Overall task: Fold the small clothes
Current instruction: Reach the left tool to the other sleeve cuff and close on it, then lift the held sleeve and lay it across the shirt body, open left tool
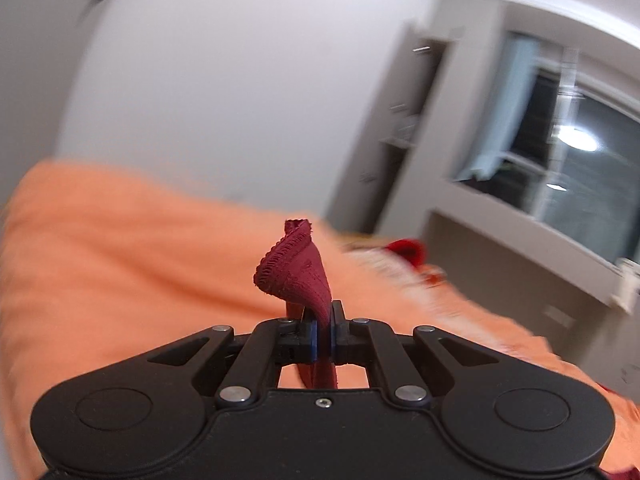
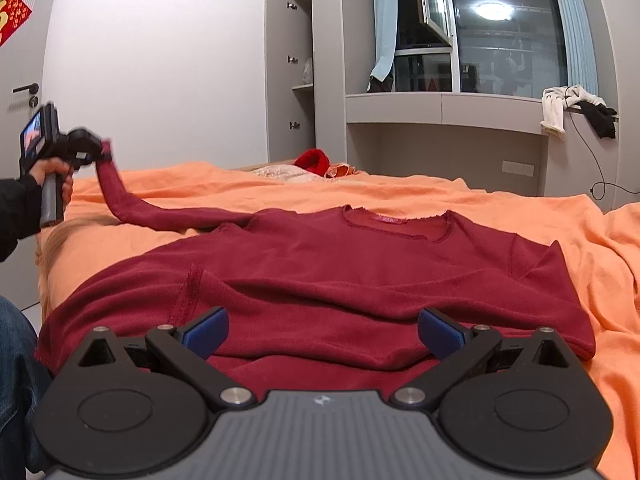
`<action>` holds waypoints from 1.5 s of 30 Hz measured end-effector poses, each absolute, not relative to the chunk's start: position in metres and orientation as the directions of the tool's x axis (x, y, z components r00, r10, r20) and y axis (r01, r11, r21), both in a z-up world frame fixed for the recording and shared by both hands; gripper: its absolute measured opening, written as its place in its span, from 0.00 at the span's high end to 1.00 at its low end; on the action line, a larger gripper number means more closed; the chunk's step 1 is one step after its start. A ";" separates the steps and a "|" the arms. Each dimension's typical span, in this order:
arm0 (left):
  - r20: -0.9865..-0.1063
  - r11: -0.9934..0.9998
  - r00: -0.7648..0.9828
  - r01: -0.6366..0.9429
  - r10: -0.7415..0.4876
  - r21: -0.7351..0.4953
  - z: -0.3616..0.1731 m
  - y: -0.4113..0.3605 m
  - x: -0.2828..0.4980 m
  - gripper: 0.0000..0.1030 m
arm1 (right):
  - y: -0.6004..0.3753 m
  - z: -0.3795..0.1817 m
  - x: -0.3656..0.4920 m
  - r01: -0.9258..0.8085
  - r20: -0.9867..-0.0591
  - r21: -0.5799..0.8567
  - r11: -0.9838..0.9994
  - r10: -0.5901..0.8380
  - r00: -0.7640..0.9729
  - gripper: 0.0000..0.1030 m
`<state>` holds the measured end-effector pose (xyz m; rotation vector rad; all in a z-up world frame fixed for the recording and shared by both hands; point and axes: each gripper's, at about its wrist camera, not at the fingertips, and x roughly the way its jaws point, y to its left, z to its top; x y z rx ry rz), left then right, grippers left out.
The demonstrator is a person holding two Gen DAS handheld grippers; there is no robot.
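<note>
Now left gripper point(image 1: 323, 320) jaws clamp sleeve cuff point(image 1: 294, 268); right gripper point(image 2: 323, 334) jaws apart above shirt point(image 2: 360, 264).

Left wrist view: raised above the bed point(image 1: 120, 248), tilted, facing wall and window point(image 1: 580, 168), close on a pinched cuff point(image 1: 296, 272). Right wrist view: low, near the shirt point(image 2: 320, 272), level. Shared: bed, cupboard point(image 2: 290, 72), window.

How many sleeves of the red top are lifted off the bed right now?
1: the sleeve pinched in the left gripper. The other sleeve lies folded on the top.
</note>
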<state>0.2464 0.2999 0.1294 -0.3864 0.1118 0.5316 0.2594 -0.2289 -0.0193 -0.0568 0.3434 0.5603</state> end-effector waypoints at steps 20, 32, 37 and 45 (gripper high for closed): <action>-0.039 0.975 0.977 0.211 -0.208 0.070 0.184 0.004 0.255 0.95 | -0.266 0.003 0.246 -0.402 -0.227 0.090 0.911 0.412 0.883 0.00; -0.222 0.876 0.876 0.463 -0.429 0.136 0.074 -0.088 0.238 0.94 | -0.293 0.001 0.253 -0.192 -0.273 0.089 0.977 0.210 0.939 0.00; -0.309 0.851 0.835 0.511 -0.456 0.124 0.037 -0.100 0.235 0.91 | -0.306 -0.002 0.257 -0.144 -0.286 0.112 0.983 0.170 0.943 0.00; -0.397 0.821 0.771 0.566 -0.498 0.071 0.005 -0.089 0.226 0.81 | -0.308 -0.004 0.260 -0.131 -0.296 0.109 0.985 0.159 0.942 0.00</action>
